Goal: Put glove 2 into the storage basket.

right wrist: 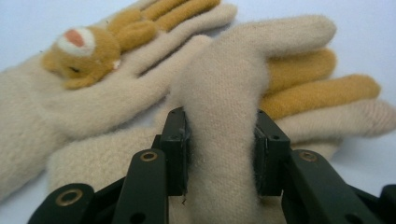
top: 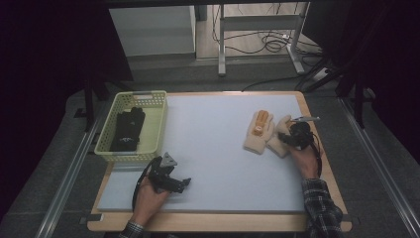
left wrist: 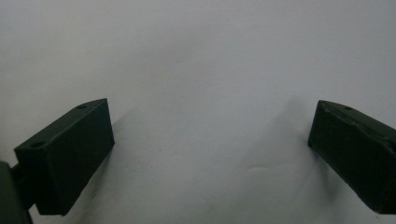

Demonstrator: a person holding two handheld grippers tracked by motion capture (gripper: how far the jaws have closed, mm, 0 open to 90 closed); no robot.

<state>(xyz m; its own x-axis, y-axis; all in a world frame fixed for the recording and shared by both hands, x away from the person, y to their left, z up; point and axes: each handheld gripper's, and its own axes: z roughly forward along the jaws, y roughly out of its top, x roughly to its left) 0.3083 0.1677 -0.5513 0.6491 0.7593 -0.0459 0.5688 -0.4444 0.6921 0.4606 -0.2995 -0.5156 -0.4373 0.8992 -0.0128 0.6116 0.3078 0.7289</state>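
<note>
The right gripper [right wrist: 219, 154] pinches a fold of the soft, light cream knitted glove [right wrist: 243, 84], which will sag; the left gripper [left wrist: 210, 154] rests released.

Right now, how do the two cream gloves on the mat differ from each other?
The gripped glove is pinched in a fold between the fingers of the right gripper; the bear glove lies flat and untouched. The bear glove shows a brown animal face on its back; on the gripped glove no such face is visible. In the high view the bear glove lies left of the gripped glove. Both are fuzzy cream knit with tan fingers.
</note>
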